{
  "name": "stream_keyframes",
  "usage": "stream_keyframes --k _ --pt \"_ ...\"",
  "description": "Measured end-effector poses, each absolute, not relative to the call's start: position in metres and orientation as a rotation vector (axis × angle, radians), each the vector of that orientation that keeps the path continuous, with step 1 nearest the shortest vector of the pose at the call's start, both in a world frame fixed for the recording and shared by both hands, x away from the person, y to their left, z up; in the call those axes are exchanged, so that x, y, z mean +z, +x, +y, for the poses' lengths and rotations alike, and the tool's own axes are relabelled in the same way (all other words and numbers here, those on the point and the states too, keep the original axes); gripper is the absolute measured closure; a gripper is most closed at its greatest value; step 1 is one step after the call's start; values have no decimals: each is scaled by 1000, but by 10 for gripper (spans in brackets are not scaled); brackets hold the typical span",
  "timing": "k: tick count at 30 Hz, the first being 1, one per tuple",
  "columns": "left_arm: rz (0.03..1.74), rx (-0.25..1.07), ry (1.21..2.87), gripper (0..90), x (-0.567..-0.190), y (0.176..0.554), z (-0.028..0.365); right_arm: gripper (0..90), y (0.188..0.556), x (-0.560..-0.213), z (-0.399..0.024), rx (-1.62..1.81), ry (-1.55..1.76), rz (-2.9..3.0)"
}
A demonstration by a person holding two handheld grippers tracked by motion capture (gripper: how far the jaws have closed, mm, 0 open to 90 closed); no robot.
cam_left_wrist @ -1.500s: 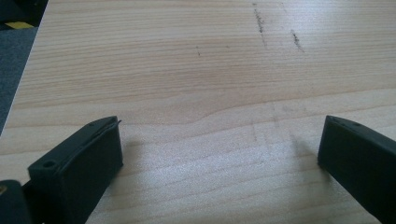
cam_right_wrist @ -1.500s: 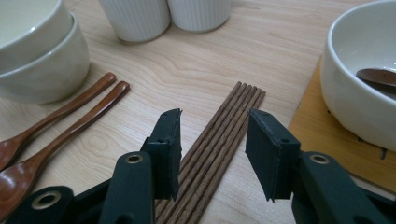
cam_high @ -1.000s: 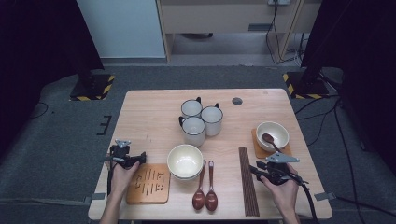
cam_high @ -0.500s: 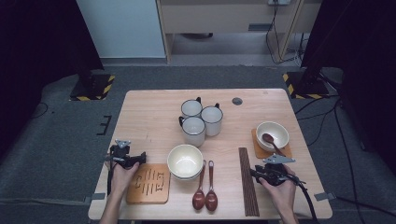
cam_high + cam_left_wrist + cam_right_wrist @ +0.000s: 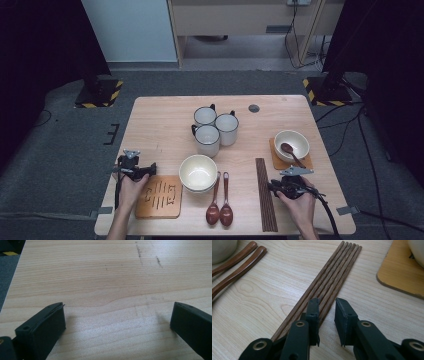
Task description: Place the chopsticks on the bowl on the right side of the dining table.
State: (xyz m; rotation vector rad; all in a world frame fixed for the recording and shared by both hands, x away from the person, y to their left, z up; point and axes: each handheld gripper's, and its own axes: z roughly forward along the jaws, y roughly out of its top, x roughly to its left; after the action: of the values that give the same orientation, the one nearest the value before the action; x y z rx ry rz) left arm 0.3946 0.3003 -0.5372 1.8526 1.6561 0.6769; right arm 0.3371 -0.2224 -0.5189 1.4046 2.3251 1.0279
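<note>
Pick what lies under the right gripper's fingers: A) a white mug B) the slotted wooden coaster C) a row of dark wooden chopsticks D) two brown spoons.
C: in the right gripper view, the right gripper is narrowed over the outer sticks of the chopsticks; the spoons lie off to the side.

1. A light wooden table with rounded corners stands on a grey carpeted floor.
2. A pale blue-white panel rises behind the table, with a light wood cabinet to its right.
3. Black stands with yellow-and-black striped bases flank the table's far corners.
4. Dark cables trail over the floor at the back right.
5. The room's sides lie in deep shadow, while even light falls on the tabletop.
</note>
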Motion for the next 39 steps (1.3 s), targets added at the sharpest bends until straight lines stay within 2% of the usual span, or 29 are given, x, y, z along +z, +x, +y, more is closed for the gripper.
stream_keyframes --k 18,39 --pt "1658 677 1851 0 -537 395 300 829 339 -521 -222 1004 1416 2347" --pt "1658 677 1852 0 -537 395 300 851 345 -518 -236 930 1463 2289"
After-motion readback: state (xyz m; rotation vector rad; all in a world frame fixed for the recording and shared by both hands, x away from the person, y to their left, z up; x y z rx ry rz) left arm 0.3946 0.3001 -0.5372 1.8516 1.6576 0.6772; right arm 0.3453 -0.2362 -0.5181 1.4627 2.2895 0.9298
